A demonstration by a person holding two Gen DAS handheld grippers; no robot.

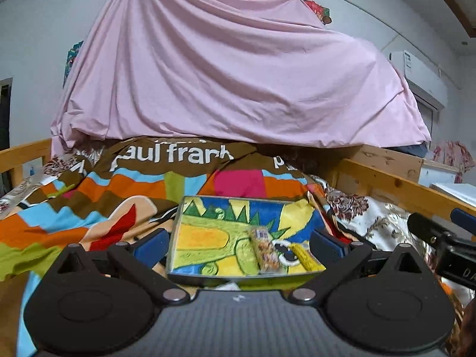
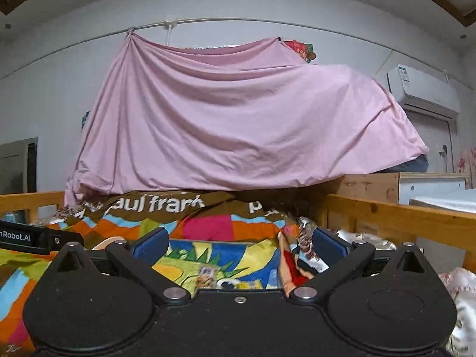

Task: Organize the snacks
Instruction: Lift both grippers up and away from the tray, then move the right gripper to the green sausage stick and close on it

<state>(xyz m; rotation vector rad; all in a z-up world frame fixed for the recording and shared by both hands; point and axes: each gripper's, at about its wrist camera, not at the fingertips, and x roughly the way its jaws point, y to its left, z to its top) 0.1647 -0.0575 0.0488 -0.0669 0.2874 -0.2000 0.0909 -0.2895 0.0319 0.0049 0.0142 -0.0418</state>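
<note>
Clear-walled tray (image 1: 175,232) with two snacks (image 1: 265,250) lies ahead between both grippers' wide, empty jaws; reach low for stray packets.

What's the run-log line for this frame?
left gripper: open, empty | right gripper: open, empty | tray: on blanket | snack packs: two in tray

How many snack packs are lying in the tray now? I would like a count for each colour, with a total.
Patterned orange and beige snack pack: 1
Yellow snack pack: 1
Total: 2

Both lie side by side at the right of the tray.
</note>
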